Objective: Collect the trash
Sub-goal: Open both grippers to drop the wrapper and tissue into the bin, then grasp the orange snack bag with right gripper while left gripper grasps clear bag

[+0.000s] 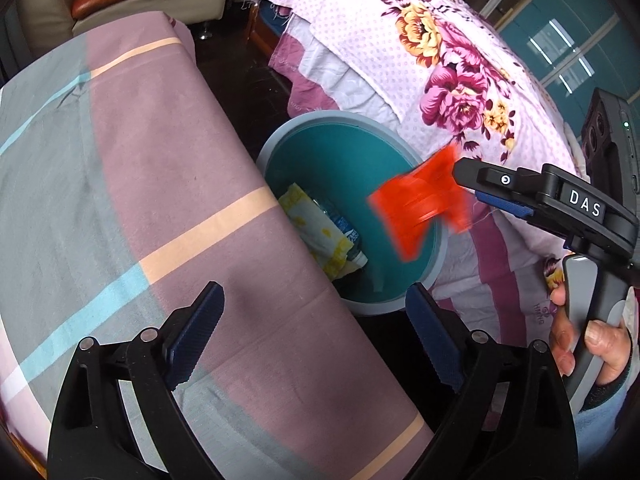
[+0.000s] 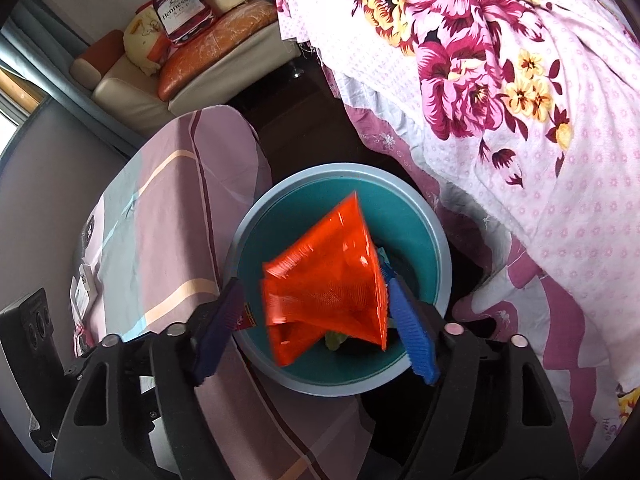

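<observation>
A teal bin (image 1: 340, 168) with a grey rim stands on the floor between the table and the bed; it also shows in the right wrist view (image 2: 420, 240). A plastic bottle (image 1: 344, 228) and yellow-white paper (image 1: 316, 232) lie inside. An orange plastic wrapper (image 2: 328, 280) is blurred over the bin's mouth, between my right gripper's (image 2: 316, 320) spread fingers and touching the right blue pad (image 2: 412, 340). In the left wrist view the wrapper (image 1: 420, 204) sits just off that gripper's tip (image 1: 464, 176). My left gripper (image 1: 316, 344) is open and empty over the table edge.
The table (image 1: 140, 200) wears a pink, grey and blue striped cloth. A floral bed cover (image 1: 460, 60) hangs right of the bin. A sofa (image 2: 192, 60) with cushions stands at the back. A white tagged object (image 2: 84, 284) lies on the table's left side.
</observation>
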